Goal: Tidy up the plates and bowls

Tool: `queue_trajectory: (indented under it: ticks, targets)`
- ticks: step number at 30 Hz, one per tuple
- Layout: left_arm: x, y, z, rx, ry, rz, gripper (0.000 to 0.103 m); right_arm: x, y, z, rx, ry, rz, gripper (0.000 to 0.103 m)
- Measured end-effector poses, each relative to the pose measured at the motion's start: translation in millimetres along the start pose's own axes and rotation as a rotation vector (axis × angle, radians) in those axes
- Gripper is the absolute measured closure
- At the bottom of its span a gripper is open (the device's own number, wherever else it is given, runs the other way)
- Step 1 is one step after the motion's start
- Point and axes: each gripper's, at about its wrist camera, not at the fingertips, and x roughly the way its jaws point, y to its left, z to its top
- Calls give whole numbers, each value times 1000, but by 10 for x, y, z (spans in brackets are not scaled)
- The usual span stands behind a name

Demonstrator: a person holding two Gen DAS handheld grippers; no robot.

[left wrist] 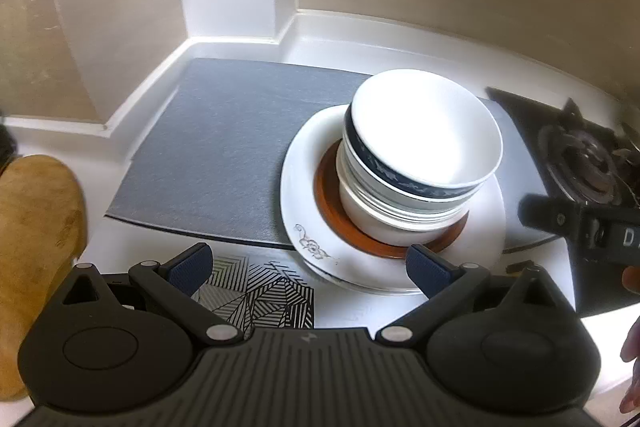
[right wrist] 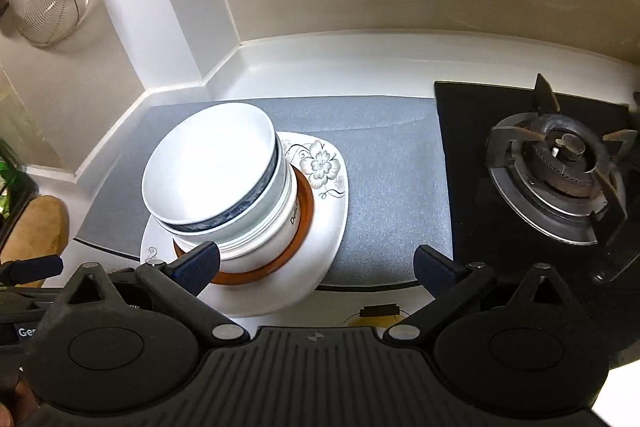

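The bowls (left wrist: 424, 151) are sitting in one stack in the middle of the left wrist picture, and they are leaning a little. The stack is resting on a brown plate (left wrist: 328, 211), and that plate is lying on a big white plate (left wrist: 304, 183) with a flower on it. The white plate is sitting partly on a grey mat (left wrist: 224, 135) on the white bench (left wrist: 336, 39), with its near edge hanging off the mat. The left gripper (left wrist: 308, 267) is hanging at the bottom of its picture with its jaws spread wide and holding nothing. The right gripper (right wrist: 316, 265) is spread wide too, with nothing in it, and one jaw is showing in front of the stack. The stove (right wrist: 560, 163) is sitting at the right of the right wrist picture. It looks like the stacking step is done. Next, the grippers may only need to straighten the leaning bowls, gently, so nothing tips.
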Motion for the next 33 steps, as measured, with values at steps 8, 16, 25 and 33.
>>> queue_trajectory:
  ticks: [8,16,25,33]
  targets:
    - [45,29,40,34,-4,-59,0,-102,230,-96,16,-8,-42,0]
    - [86,109,90,30,-17,-81,0,-140,385,-104,-19,-14,-84,0]
    - [63,130,45,56,-24,-97,0,-179,401,-136,1,-18,-103,0]
    - [65,182,41,56,-24,-94,0,-167,437,-147,2,-20,-99,0]
